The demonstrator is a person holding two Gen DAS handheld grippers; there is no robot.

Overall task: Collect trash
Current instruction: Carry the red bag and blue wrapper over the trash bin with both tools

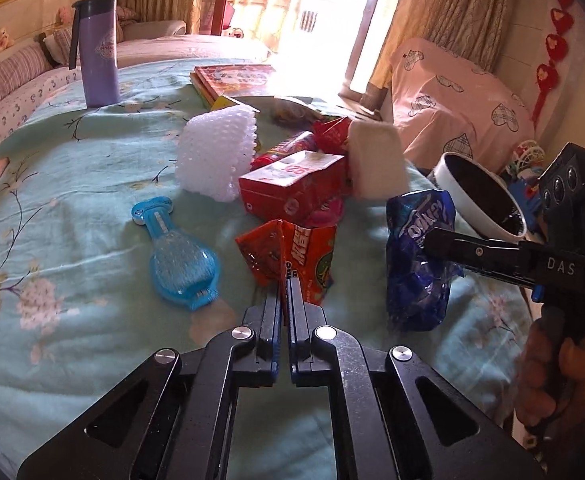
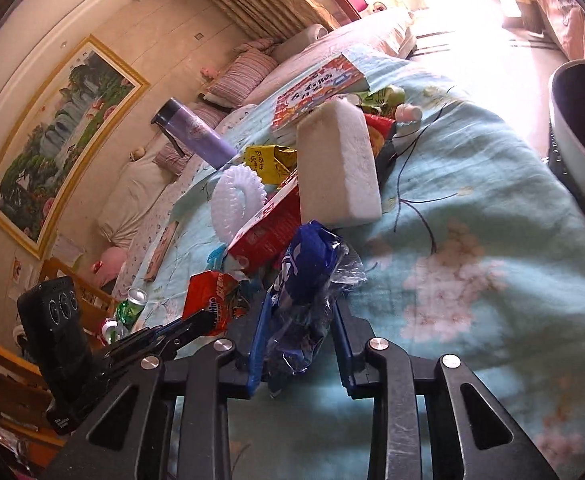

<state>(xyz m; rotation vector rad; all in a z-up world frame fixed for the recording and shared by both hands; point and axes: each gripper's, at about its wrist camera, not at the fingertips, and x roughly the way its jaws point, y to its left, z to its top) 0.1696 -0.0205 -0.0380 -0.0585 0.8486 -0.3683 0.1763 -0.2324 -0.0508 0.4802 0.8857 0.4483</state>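
Risk 1: the orange snack wrapper (image 1: pixel 292 258) is pinched by the left claw (image 1: pixel 284 280) only at a thin edge fold; the film is slick and could slip out during a lift.

Risk 2: the blue Oreo wrapper (image 2: pixel 306 280) is held between the fingers of the right claw (image 2: pixel 302 320), which are not fully pressed together. It is crumpled, with clear film trailing, so it could sag, slide out, or snag the red carton (image 2: pixel 268 228) just beside it.

Risk 3: the white bin (image 1: pixel 478 196) sits off the bed edge on the right. A drop short of its rim would land the trash on the floor.

The surface is a bed (image 1: pixel 72 200), not a counter, so the soft cover gives under any press. The remaining pile is made up of the red carton, foam block (image 2: pixel 338 164), white foam net (image 1: pixel 216 156) and yellow wrapper (image 2: pixel 268 160). Both held wrappers look empty and light.
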